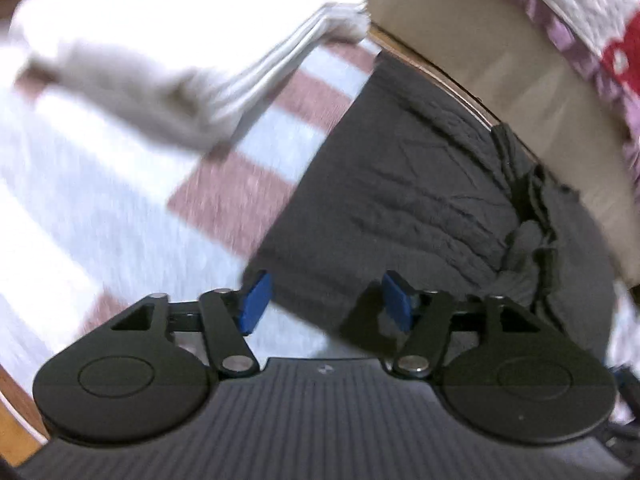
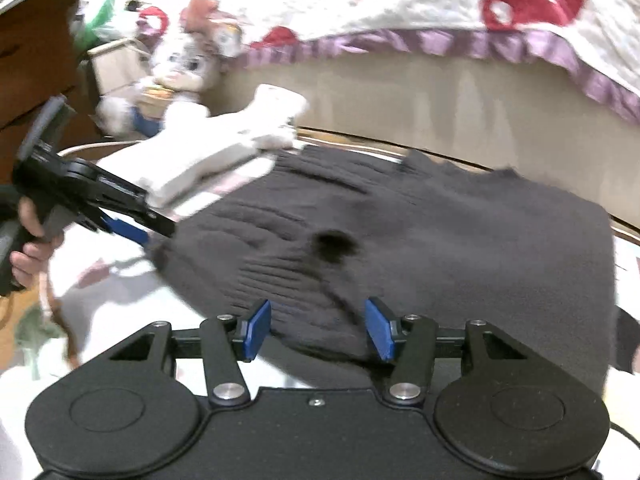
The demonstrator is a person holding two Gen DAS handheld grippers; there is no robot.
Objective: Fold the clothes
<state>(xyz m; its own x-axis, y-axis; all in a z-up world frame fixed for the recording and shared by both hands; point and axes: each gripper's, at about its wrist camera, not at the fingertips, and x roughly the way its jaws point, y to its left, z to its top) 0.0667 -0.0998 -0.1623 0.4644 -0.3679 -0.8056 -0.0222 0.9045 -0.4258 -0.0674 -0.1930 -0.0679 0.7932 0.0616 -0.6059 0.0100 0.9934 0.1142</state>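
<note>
A dark grey knitted sweater [image 1: 408, 200] lies folded on a table covered by a white and maroon striped cloth [image 1: 80, 208]. It also shows in the right wrist view [image 2: 440, 236]. My left gripper [image 1: 326, 300] is open over the sweater's near left corner, blue pads apart and empty. It also shows in the right wrist view [image 2: 136, 228] at the sweater's left edge. My right gripper [image 2: 318, 328] is open over the sweater's near edge, holding nothing. A folded white garment [image 1: 160, 52] lies on the cloth to the left, also in the right wrist view [image 2: 224, 148].
A bed with a white, red and purple quilt [image 2: 420, 4] stands right behind the table. A stuffed toy [image 2: 180, 64] and a box sit at the back left. The table's wooden edge [image 1: 440, 76] runs along the sweater's far side.
</note>
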